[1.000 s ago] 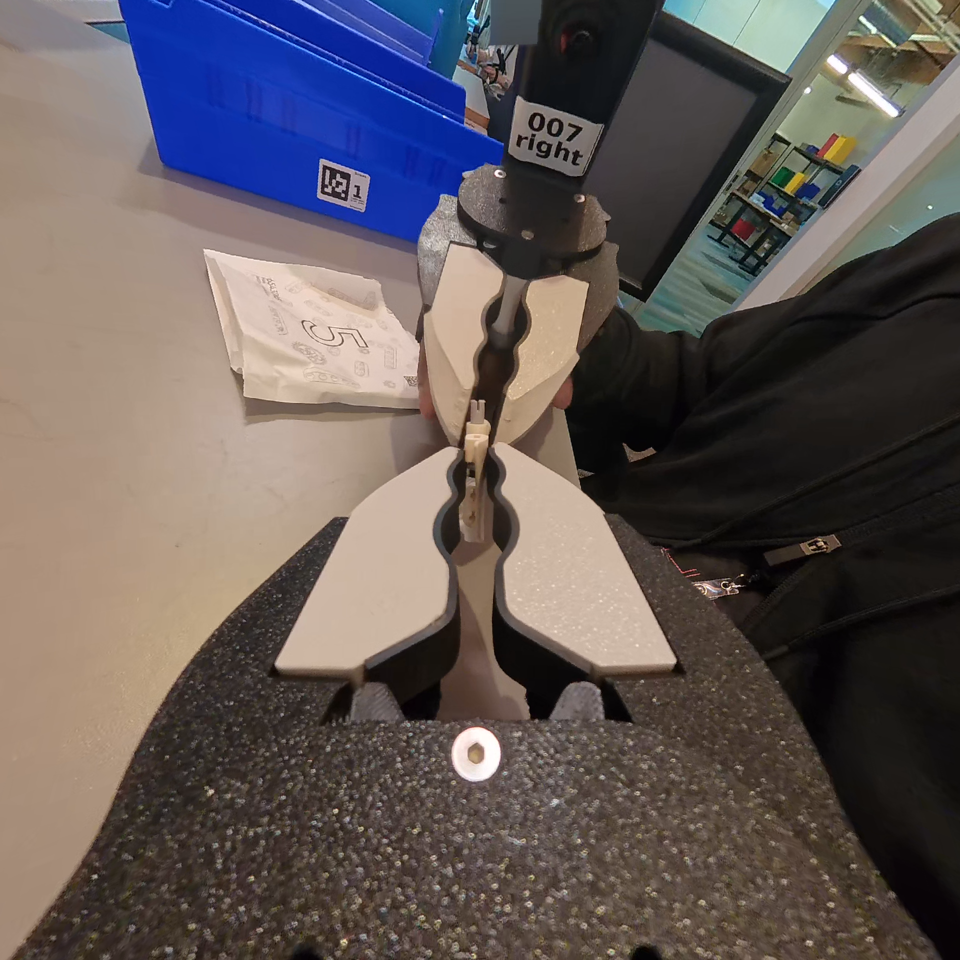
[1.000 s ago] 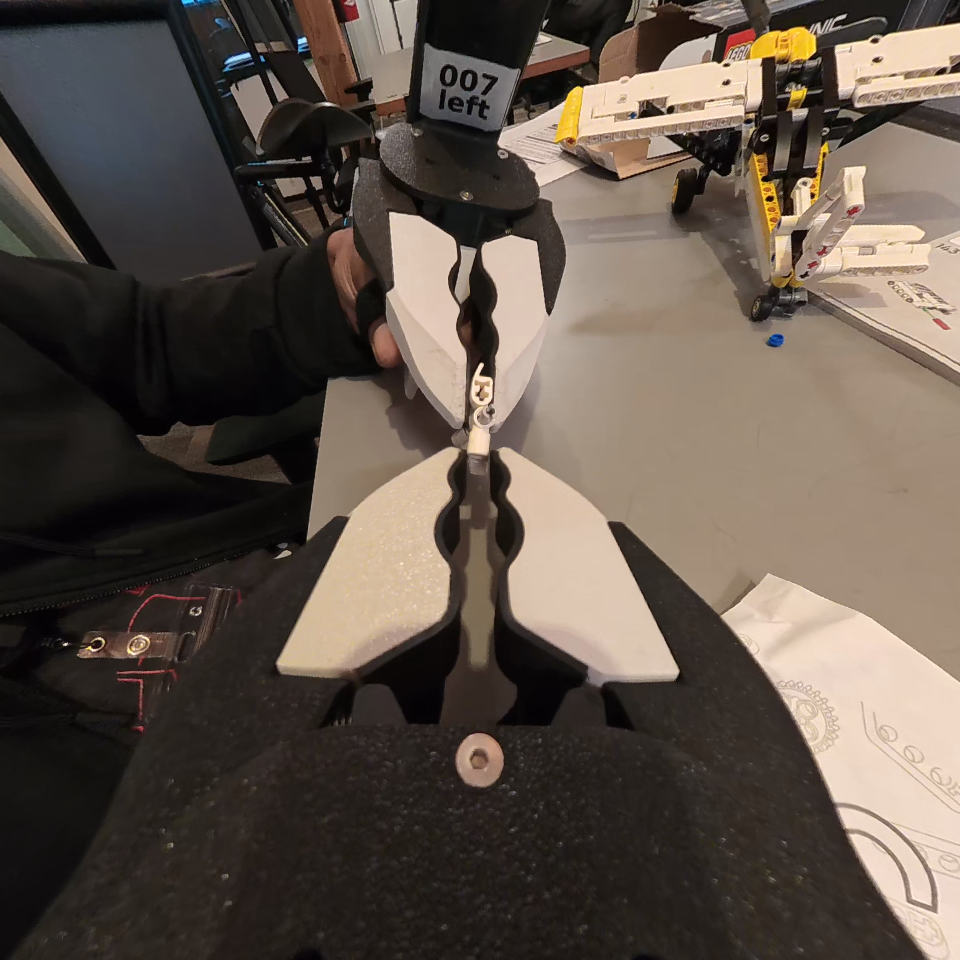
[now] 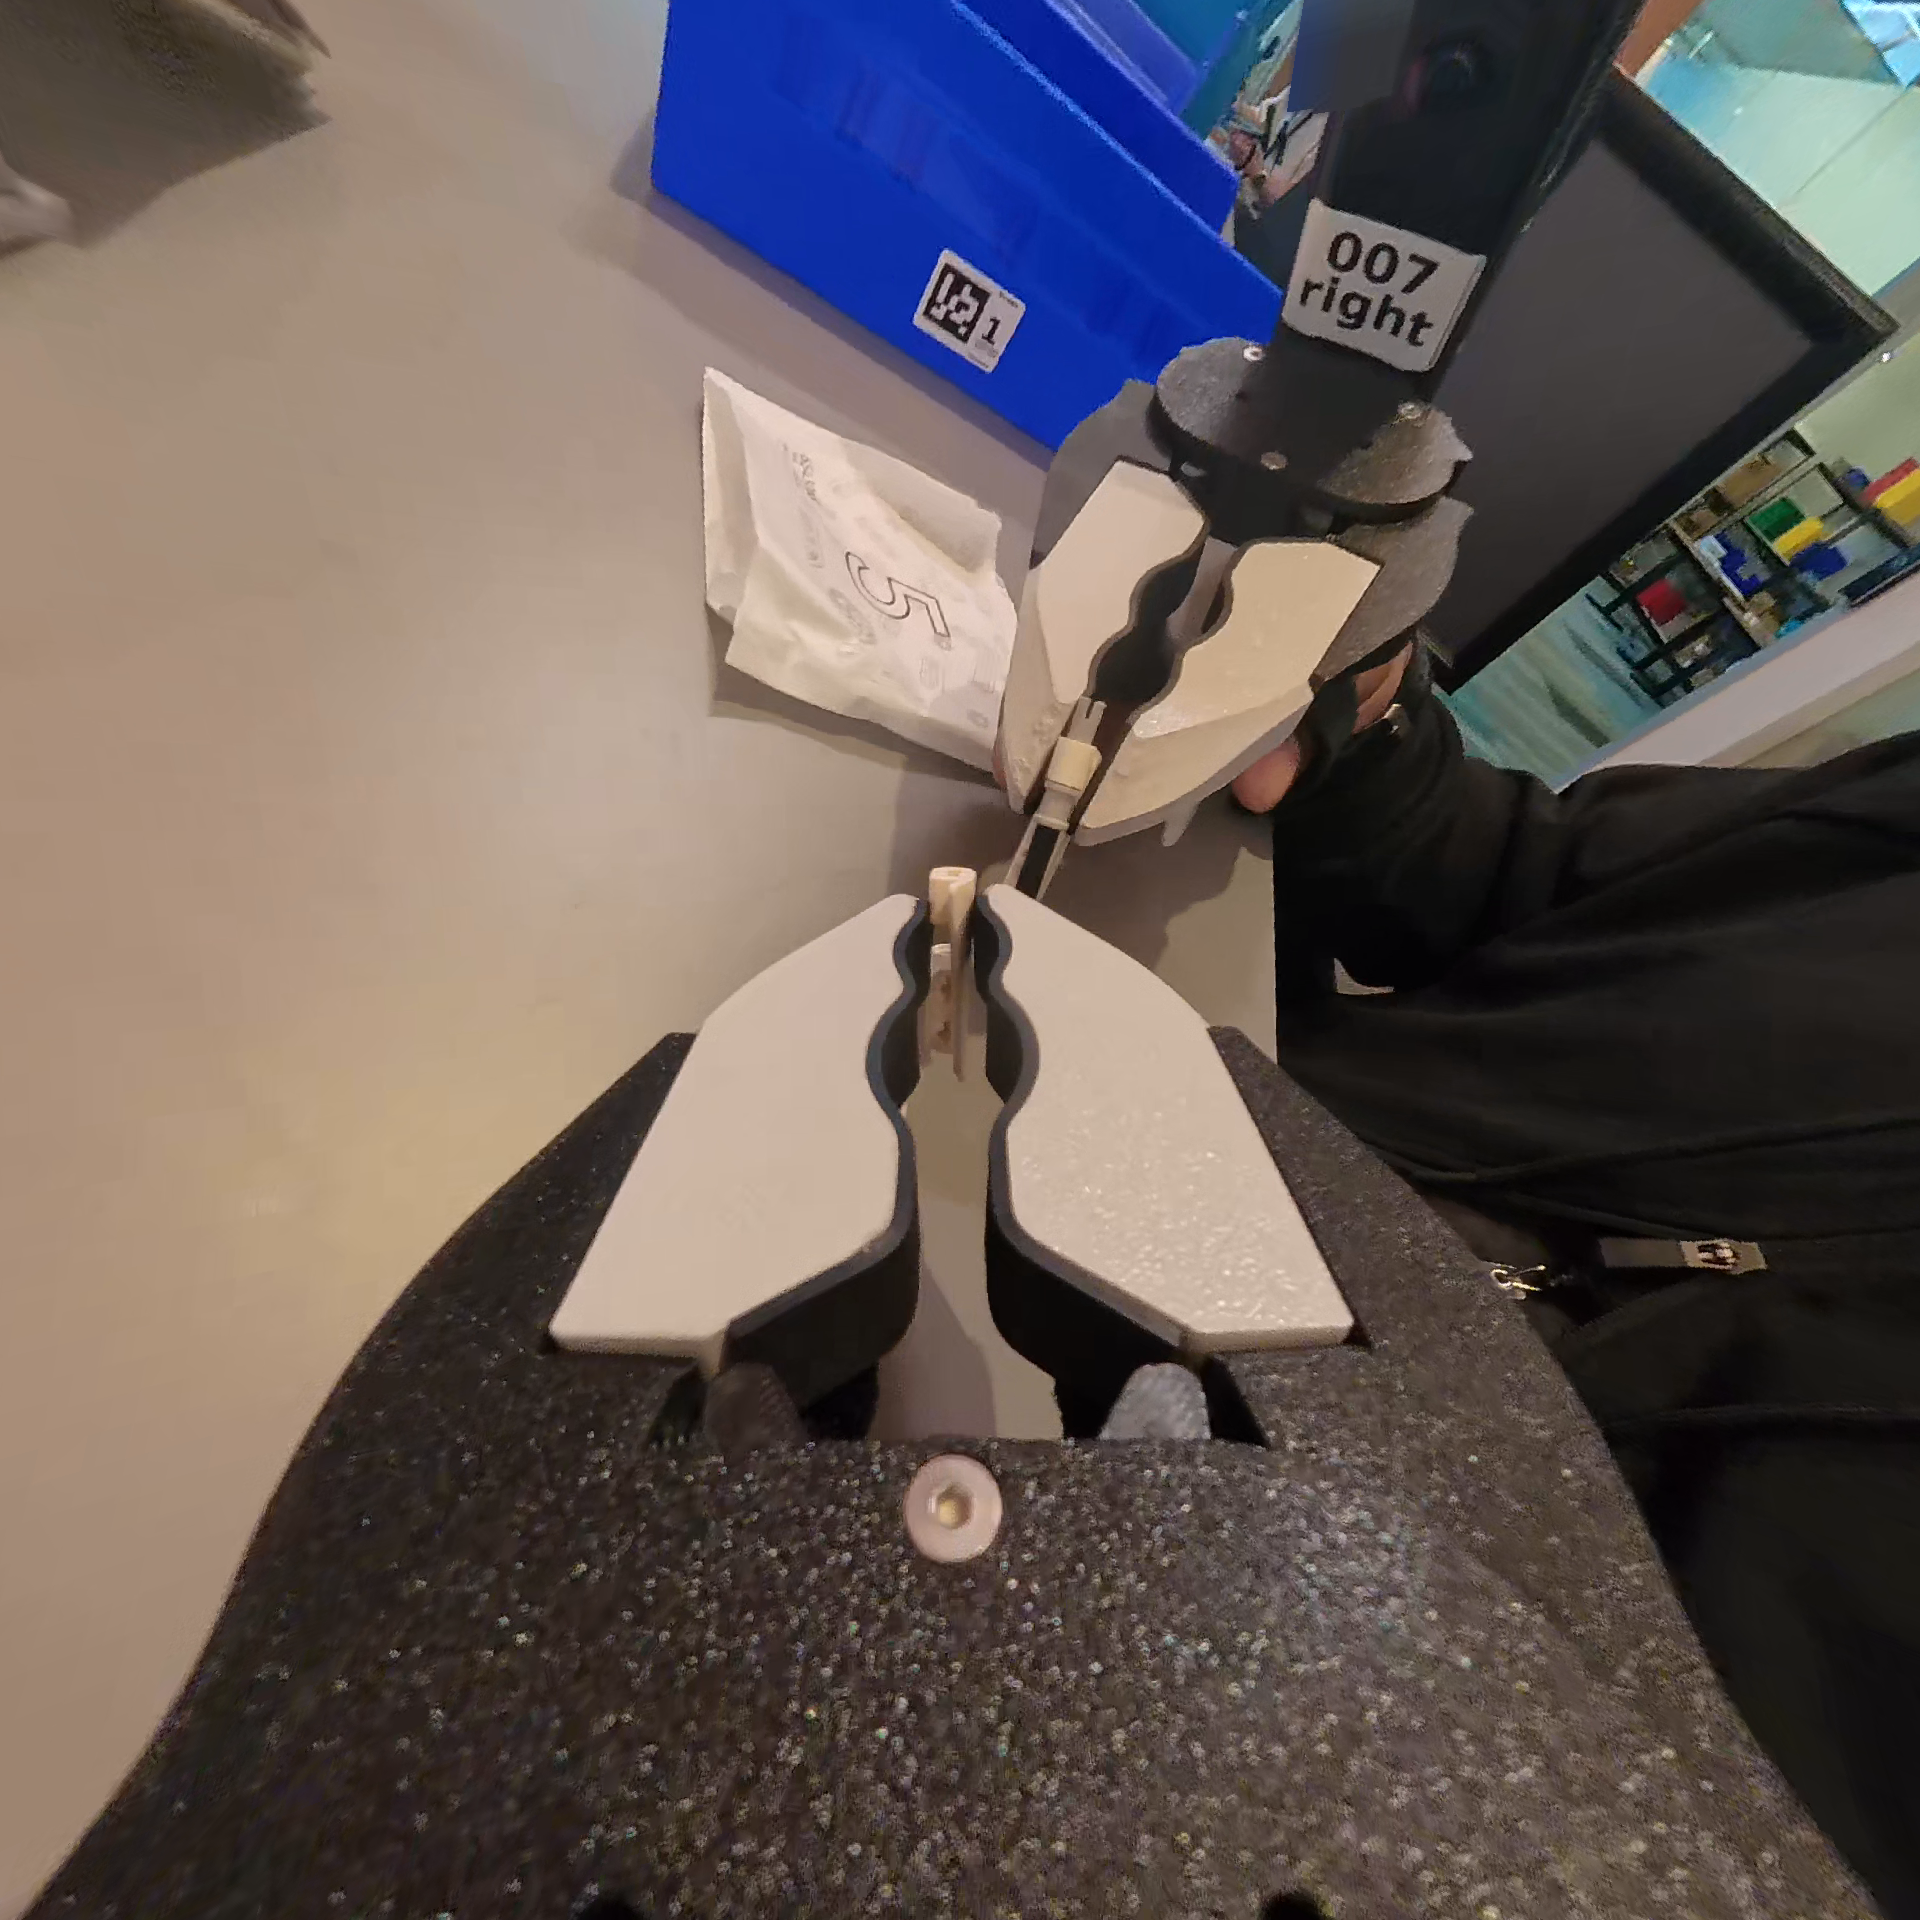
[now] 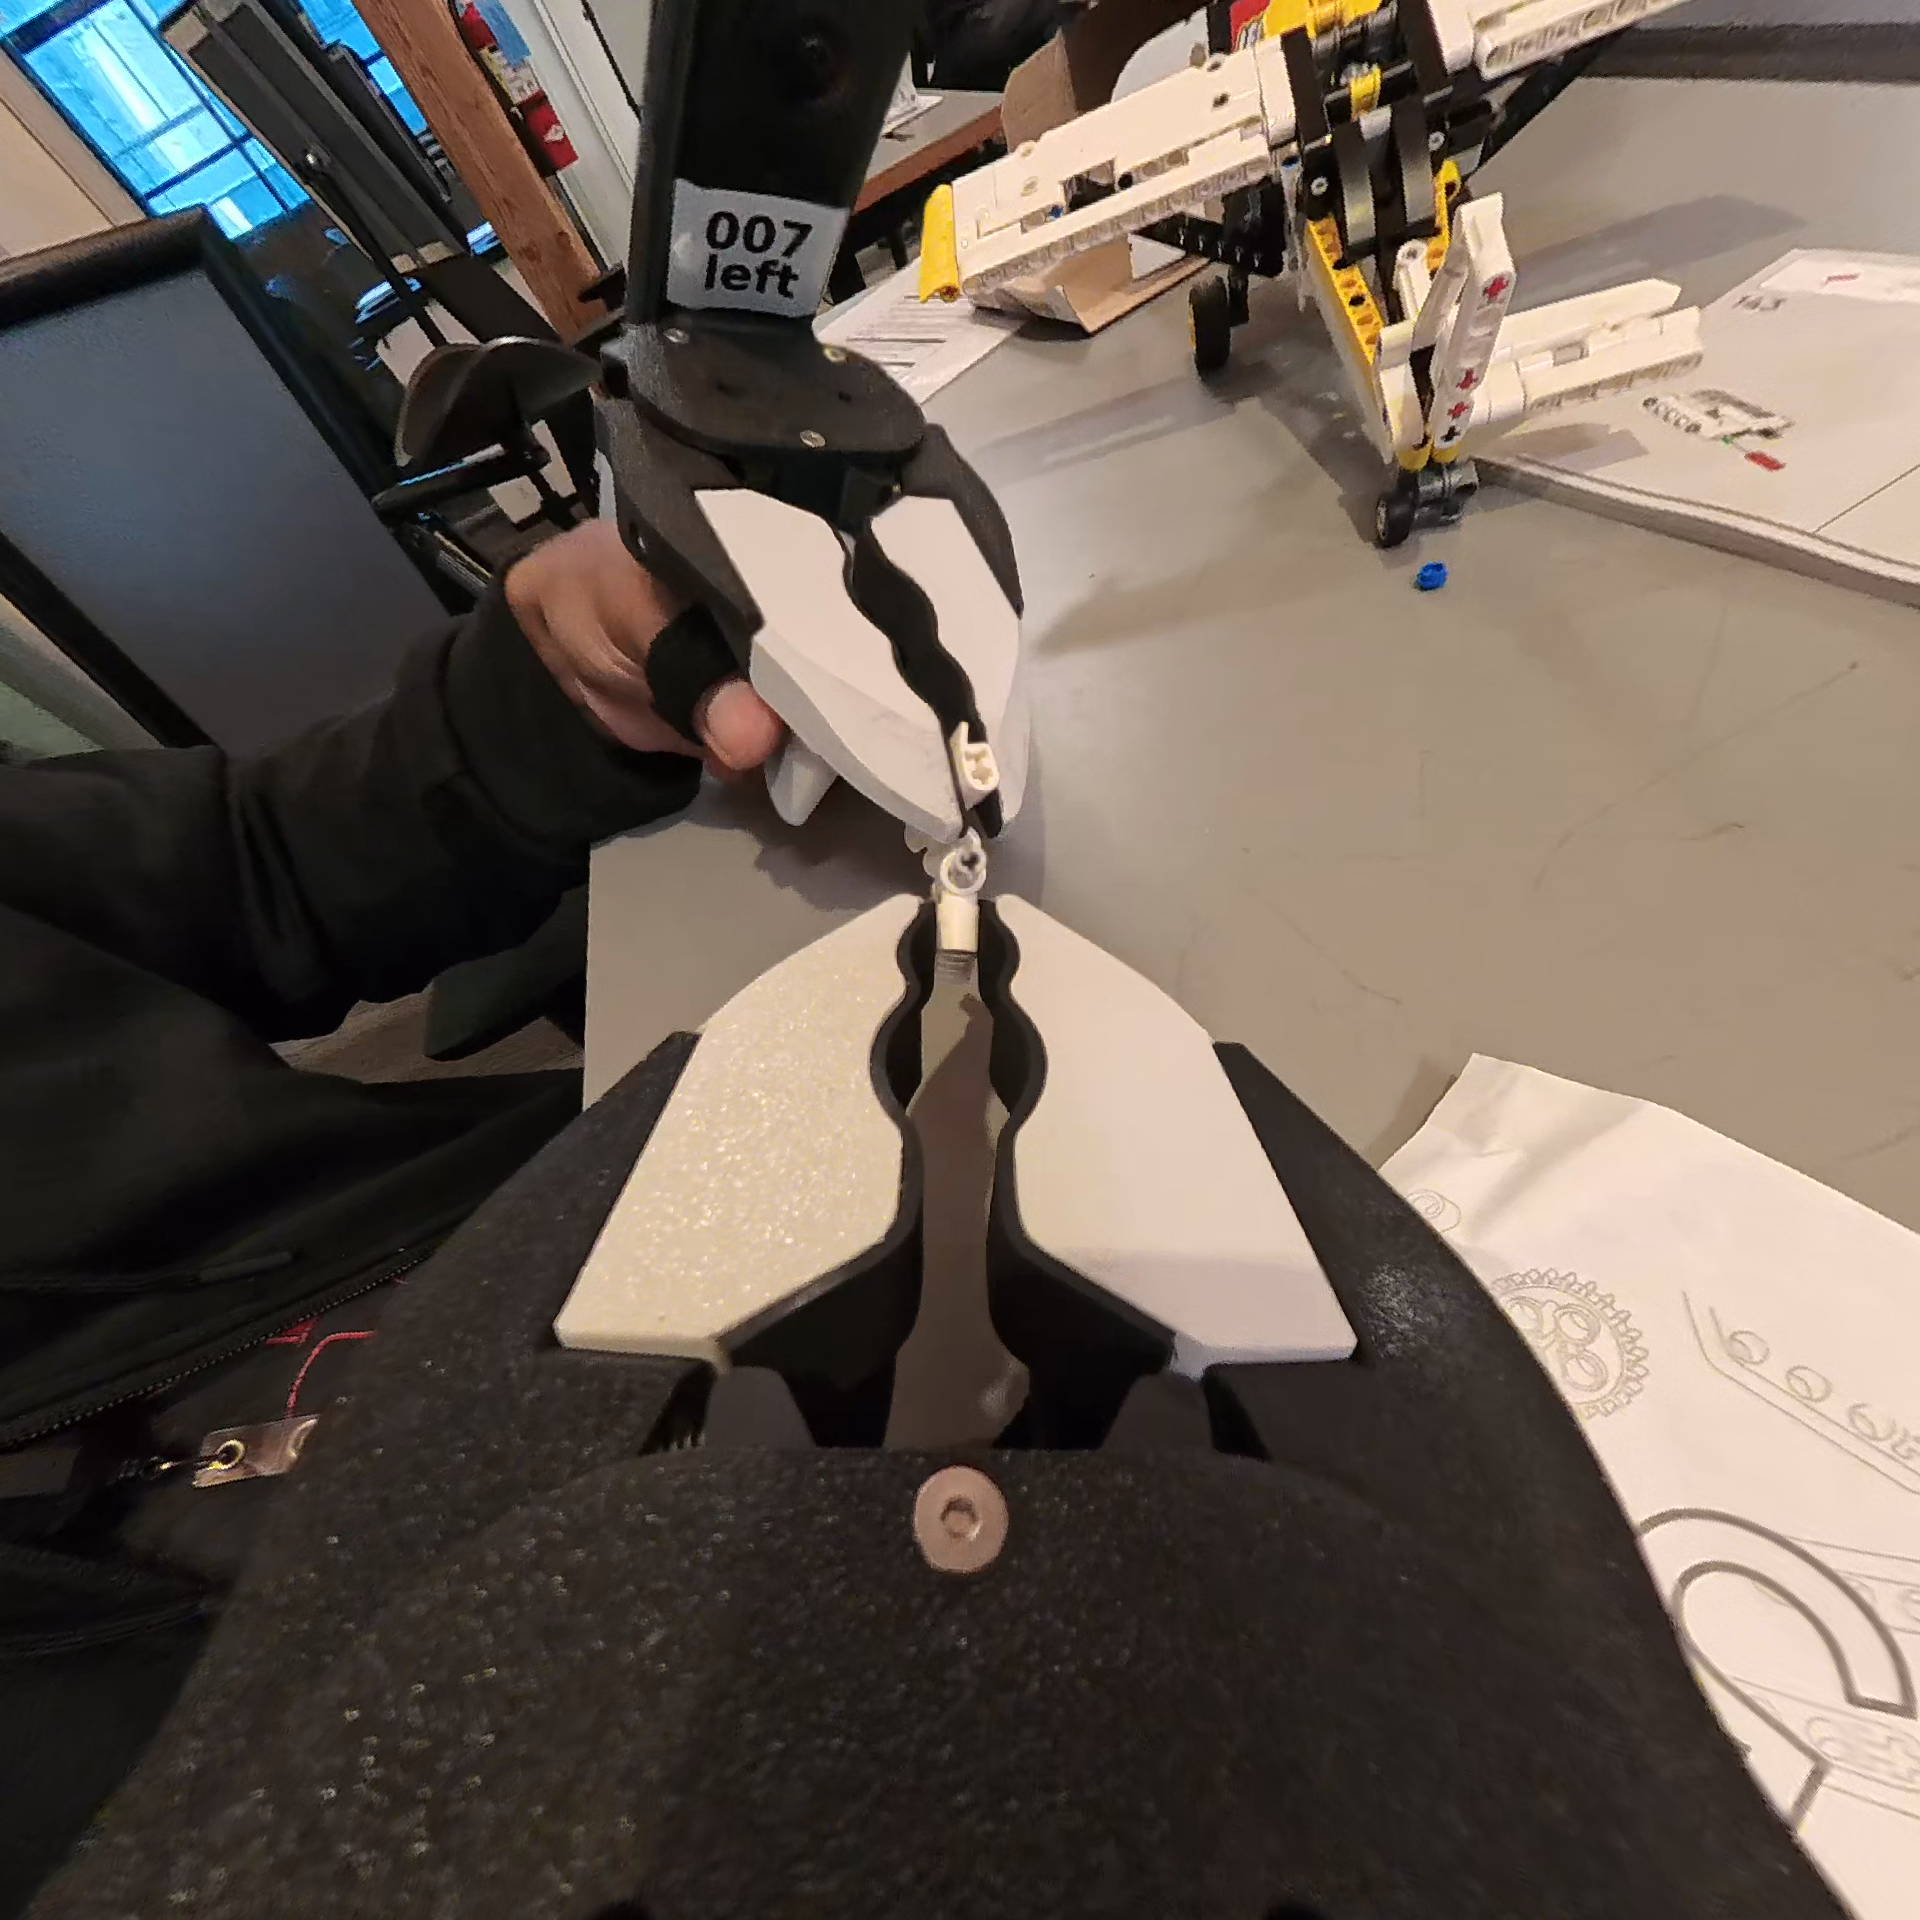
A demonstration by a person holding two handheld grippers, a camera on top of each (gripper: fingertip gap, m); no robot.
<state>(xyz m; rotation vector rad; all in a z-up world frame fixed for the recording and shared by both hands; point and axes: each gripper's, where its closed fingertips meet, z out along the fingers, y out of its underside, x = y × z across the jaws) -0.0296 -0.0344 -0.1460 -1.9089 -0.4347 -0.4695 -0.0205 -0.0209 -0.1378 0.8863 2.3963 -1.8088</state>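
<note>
the left tool [image 3: 951,914] is nearly closed, its pads pressed on a small white plastic piece [image 3: 948,935] standing between the tips. the right tool [image 4: 958,914] is just as narrow, pinching a small white peg [image 4: 956,930] with a round end sticking out. the two tools meet tip to tip above the grey bench [image 3: 312,727], near its edge. a white paper bag [image 3: 862,603] lies beyond the tools, a blue bin [image 3: 883,187] behind it. farther across the bench stands a white and yellow brick-built model [image 4: 1351,208], a tiny blue piece [image 4: 1431,575] near its wheels.
</note>
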